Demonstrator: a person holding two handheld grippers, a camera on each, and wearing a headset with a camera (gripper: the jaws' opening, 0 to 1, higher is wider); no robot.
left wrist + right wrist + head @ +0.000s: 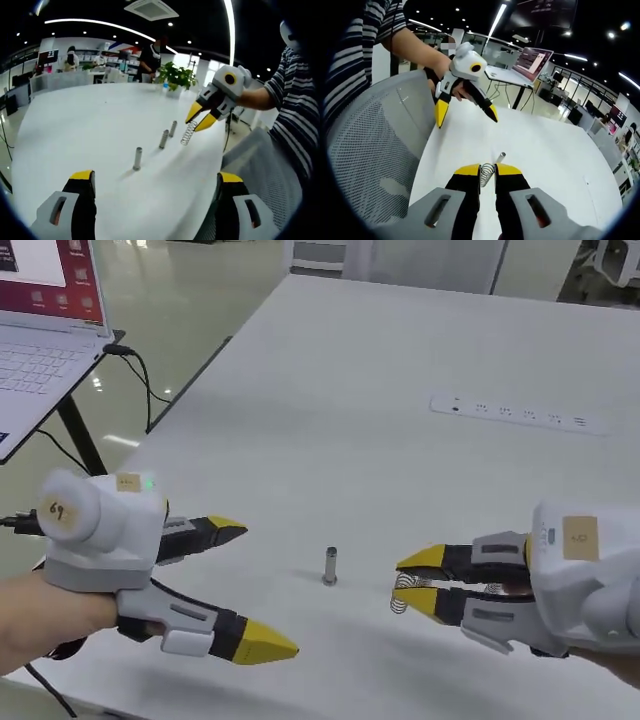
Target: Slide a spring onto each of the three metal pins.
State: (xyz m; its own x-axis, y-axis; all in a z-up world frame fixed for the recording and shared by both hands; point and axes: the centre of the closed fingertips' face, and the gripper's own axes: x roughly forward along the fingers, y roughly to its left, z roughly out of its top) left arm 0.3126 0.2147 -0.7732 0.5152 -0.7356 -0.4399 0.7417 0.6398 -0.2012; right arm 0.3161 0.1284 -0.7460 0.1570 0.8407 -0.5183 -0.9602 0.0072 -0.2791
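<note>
One short metal pin (330, 566) stands upright on the white table (380, 390). In the left gripper view three pins stand in a row (137, 158) (164, 139) (173, 128). My right gripper (417, 580) is shut on a coiled spring (399, 593), held just right of the pin and low over the table. In the right gripper view the spring (486, 172) sits between the yellow tips, with a pin (500, 157) just beyond it. My left gripper (250, 585) hovers left of the pin, jaws wide apart and holding nothing.
A white power strip (520, 415) lies at the far right of the table. An open laptop (40, 330) on a stand with trailing cables is off the table's left edge. A grey mesh chair (375, 150) is at the near side.
</note>
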